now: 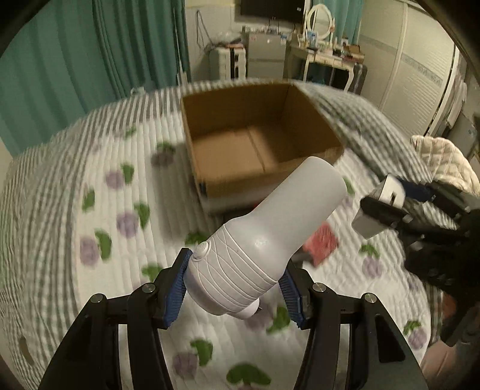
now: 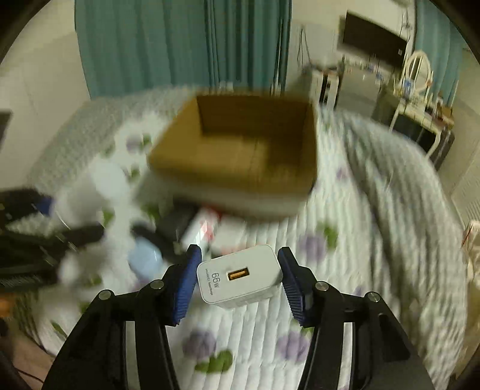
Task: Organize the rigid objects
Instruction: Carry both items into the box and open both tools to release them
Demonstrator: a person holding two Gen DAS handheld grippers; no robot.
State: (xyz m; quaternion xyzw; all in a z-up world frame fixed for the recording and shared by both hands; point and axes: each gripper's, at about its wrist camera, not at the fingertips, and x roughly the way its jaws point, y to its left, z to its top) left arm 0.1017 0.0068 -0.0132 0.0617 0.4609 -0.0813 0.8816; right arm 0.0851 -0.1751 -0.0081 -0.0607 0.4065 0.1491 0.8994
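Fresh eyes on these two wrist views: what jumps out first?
The left gripper clamps a pale grey handheld device with a round button, tilted up toward the open cardboard box on the grape-print quilt. The right gripper holds a white 66W charger, USB port facing the camera, with the same box ahead of it. No items are visible in the box.

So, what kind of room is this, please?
Most likely a bedroom in a home. A quilted bedspread with a fruit print covers what looks like a bed, teal curtains hang behind it, and a dressing table with an oval mirror stands at the far wall.
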